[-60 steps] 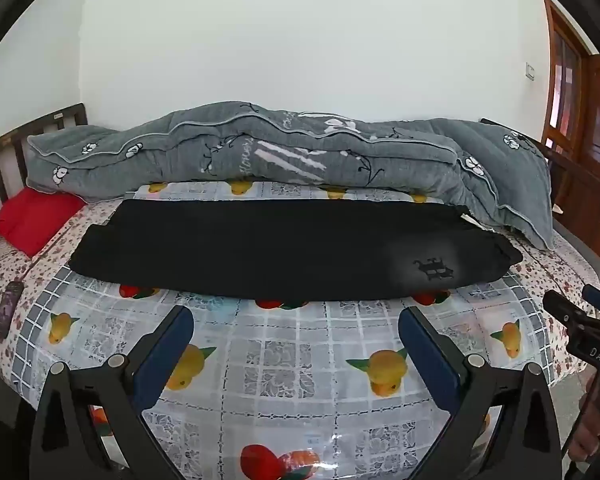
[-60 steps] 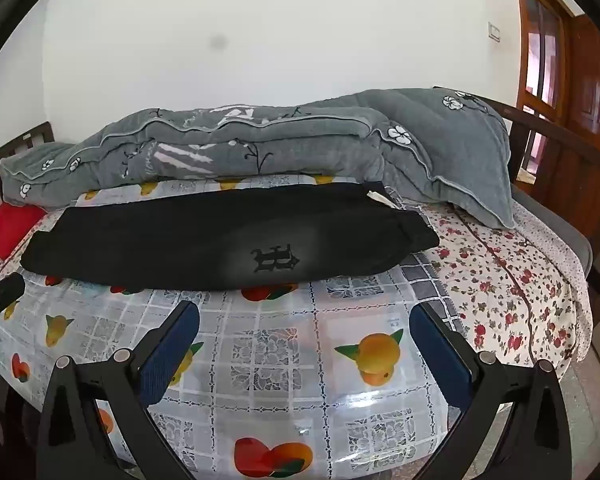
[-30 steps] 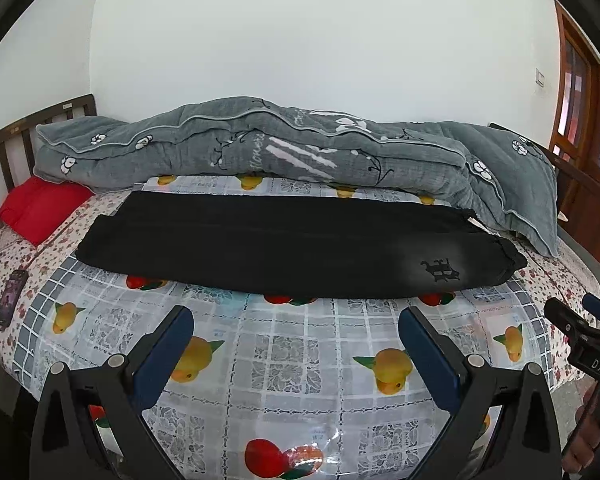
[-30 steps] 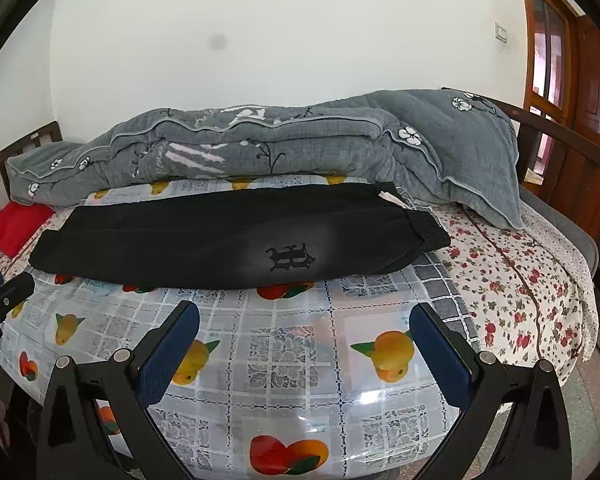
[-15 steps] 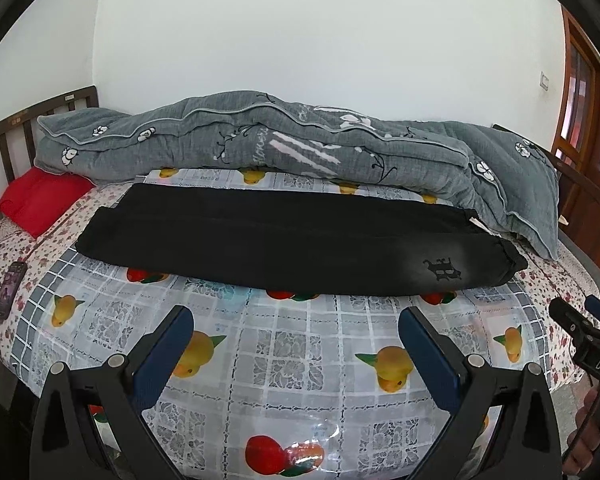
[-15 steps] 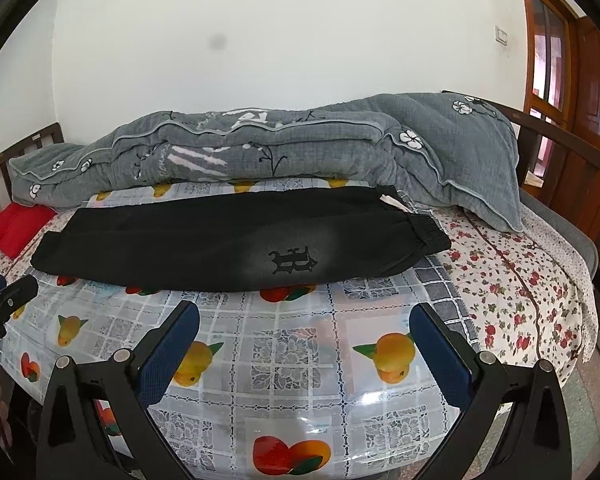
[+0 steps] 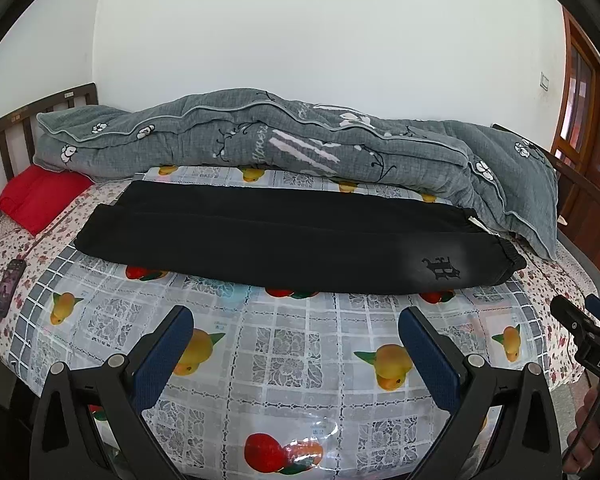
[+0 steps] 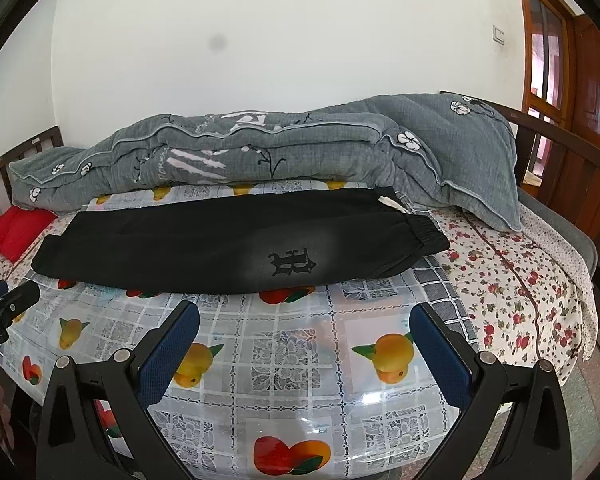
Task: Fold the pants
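While I hold both tools low over the near edge of the bed (image 7: pixel 4 264), my left hand-held gripper (image 7: pixel 296 344) gapes wide with nothing between its blue pads (image 7: pixel 164 356), and my right hand-held gripper (image 8: pixel 306 340) is spread just as wide and just as empty. Neither touches the cloth.

The pants (image 7: pixel 284 240) lie at 12 o'clock from both tools, beyond the fingertips, stretched flat across the bed from side to side. They are black, one leg laid over the other, so a long crease runs along them. The elastic waistband (image 8: pixel 424 236) sits at about 1 o'clock in the right view, with a small white tag (image 8: pixel 390 203) at its far corner. A dark emblem (image 8: pixel 292 262) on a faded patch shows near that end. The leg ends reach toward 10 o'clock, close to a red pillow (image 7: pixel 40 196) by the headboard.

Under the pants a glossy cover (image 7: pixel 292 352) printed with fruit and grey squares is spread over a floral sheet (image 8: pixel 516 280), which shows bare at 3 o'clock in the right view. Behind the pants, at 12 o'clock, a rolled grey quilt (image 7: pixel 260 148) runs the whole width of the bed against the white wall, touching or almost touching their far edge.

A phone (image 7: pixel 8 284) lies on the sheet at 9 o'clock in the left view. At 4 o'clock there, I see my other tool's tips, with part of my hand (image 7: pixel 584 432) below them.
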`<state>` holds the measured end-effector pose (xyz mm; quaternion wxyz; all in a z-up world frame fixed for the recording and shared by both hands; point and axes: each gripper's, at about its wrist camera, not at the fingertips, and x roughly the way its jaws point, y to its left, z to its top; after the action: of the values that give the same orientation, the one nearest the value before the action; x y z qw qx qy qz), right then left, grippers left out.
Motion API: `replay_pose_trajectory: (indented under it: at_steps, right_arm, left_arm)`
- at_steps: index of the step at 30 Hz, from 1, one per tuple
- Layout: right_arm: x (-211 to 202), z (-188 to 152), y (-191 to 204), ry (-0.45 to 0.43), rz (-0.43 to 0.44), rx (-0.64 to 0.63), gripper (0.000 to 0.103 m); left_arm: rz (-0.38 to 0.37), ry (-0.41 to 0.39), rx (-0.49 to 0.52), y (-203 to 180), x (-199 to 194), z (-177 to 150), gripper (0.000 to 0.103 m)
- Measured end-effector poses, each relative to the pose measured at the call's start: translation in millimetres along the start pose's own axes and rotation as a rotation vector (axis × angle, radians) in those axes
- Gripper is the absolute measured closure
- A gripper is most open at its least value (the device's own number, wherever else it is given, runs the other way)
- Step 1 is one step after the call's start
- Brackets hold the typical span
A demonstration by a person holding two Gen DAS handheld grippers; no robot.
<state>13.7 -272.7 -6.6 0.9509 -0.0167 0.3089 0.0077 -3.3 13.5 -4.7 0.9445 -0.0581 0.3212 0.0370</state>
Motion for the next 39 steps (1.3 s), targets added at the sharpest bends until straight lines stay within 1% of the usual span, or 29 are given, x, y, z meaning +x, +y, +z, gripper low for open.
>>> replay_pose_trajectory:
  at_steps: [31,36,39]
  right_arm:
    - [-6,2,7,-0.02,0.001,-0.016,0.0]
    - [-1,0,7,-0.023,0.001,-0.012,0.0]
    - [9,-4,6,-0.016,-0.001,-0.011,0.0]
  left_arm:
    - [-0.003,-0.003,0.005,2,0,-2,0.0]
    - [-0.003,0.002,0.006,4,11,-2,0.0]
    - [0.002,0.022,-0.005,8,25,-3,0.0]
